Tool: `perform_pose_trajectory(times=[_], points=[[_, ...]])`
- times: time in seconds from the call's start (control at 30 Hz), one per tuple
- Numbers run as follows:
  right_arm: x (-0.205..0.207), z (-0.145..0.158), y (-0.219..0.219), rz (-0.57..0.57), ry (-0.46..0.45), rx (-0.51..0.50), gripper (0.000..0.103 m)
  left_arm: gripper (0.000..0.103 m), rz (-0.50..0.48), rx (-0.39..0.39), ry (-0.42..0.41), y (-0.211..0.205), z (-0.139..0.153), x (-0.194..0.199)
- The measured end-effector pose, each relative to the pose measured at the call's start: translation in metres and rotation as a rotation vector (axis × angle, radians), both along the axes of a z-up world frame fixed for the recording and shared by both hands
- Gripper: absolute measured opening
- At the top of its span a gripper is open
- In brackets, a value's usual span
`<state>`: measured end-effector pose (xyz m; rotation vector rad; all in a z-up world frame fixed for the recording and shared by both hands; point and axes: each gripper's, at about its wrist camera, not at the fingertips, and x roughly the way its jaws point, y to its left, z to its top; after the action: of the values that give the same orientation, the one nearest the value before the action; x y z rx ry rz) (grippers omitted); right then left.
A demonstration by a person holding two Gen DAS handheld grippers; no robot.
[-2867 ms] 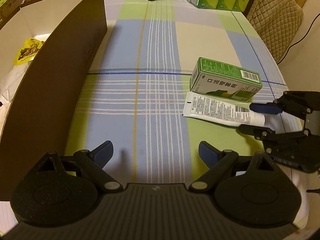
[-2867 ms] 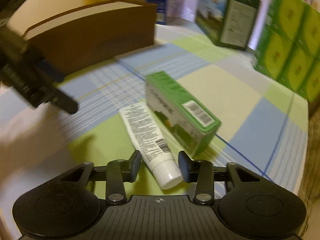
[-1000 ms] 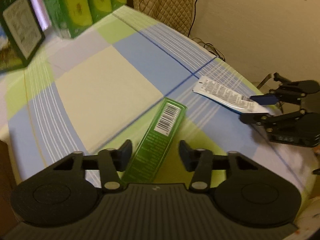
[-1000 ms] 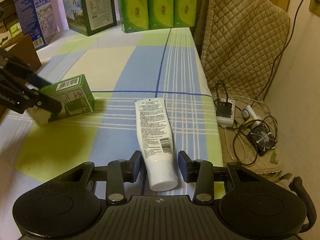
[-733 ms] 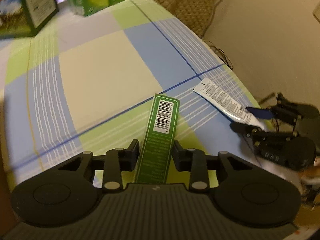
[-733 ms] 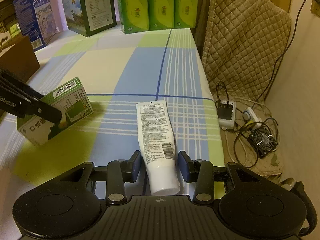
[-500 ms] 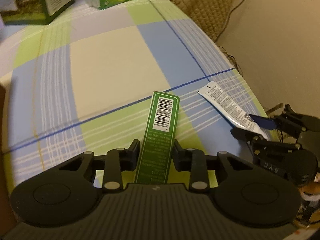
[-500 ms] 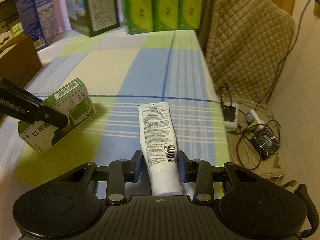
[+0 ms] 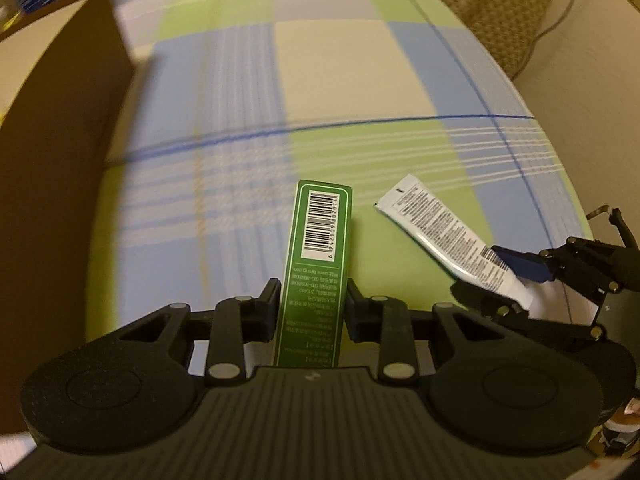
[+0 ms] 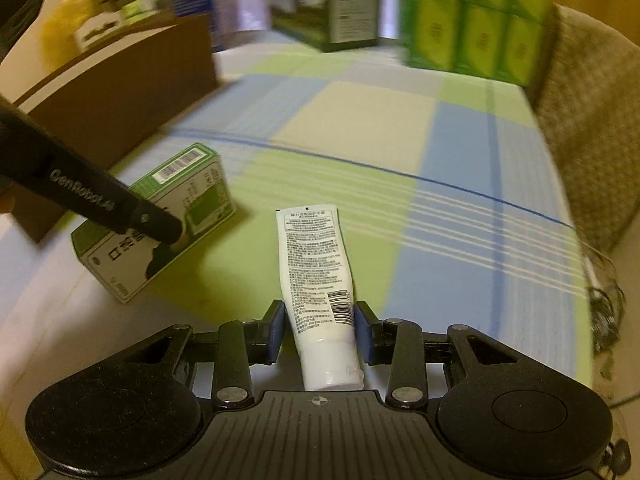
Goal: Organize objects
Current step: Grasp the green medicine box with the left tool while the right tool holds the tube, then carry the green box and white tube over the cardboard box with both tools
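Note:
A narrow green box with a barcode on top points away from me, and my left gripper is shut on its near end. From the right wrist view the same green box appears at the left with the left gripper's finger across it. A white tube with printed text lies lengthwise, and my right gripper is shut on its cap end. In the left wrist view the white tube angles toward the right gripper.
A brown cardboard box stands along the left, open at the top. The checked tablecloth stretches ahead. Green cartons and a dark carton line the far edge. A quilted chair back stands off the right edge.
Both grippers closed on their objects, the left on the green box and the right on the tube. Both views have swung left, bringing the brown cardboard box into sight.

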<state>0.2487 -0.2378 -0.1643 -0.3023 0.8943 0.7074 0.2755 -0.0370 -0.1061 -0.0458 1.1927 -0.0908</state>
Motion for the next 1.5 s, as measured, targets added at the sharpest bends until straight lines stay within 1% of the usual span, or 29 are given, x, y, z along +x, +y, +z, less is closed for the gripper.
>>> perform_pose_trajectory(times=[0.2, 0.37, 0.47, 0.63, 0.77, 0.87, 0.97, 1.07, 1.5], points=[[-0.027, -0.003, 0.024, 0.116, 0.003, -0.001, 0.034, 0.027, 0.072, -0.003, 0.015, 0.018, 0.003, -0.035], [-0.039, -0.005, 0.035, 0.167, 0.010, -0.005, 0.034, 0.028, 0.115, -0.019, 0.028, 0.028, 0.004, -0.057], [-0.041, -0.006, 0.037, 0.159, 0.016, -0.005, 0.034, 0.029, 0.128, -0.021, 0.041, 0.031, -0.001, -0.061], [-0.037, -0.004, 0.039, 0.124, 0.050, 0.007, 0.034, 0.029, 0.125, -0.022, 0.031, 0.030, -0.005, -0.062], [-0.040, -0.003, 0.042, 0.117, 0.041, -0.004, 0.034, 0.028, 0.118, -0.022, 0.027, 0.029, -0.013, -0.059], [-0.044, -0.002, 0.040, 0.119, 0.044, 0.000, 0.033, 0.028, 0.114, -0.031, 0.019, 0.032, -0.011, -0.062], [-0.045, 0.000, 0.038, 0.105, 0.064, 0.018, 0.033, 0.027, 0.115, -0.045, 0.003, 0.036, -0.005, -0.067], [-0.046, 0.007, 0.037, 0.097, 0.065, 0.037, 0.033, 0.026, 0.114, -0.054, -0.014, 0.038, 0.002, -0.069], [-0.047, 0.052, 0.035, 0.027, 0.100, 0.170, 0.033, 0.026, 0.130, -0.114, -0.135, 0.054, 0.046, -0.082]])
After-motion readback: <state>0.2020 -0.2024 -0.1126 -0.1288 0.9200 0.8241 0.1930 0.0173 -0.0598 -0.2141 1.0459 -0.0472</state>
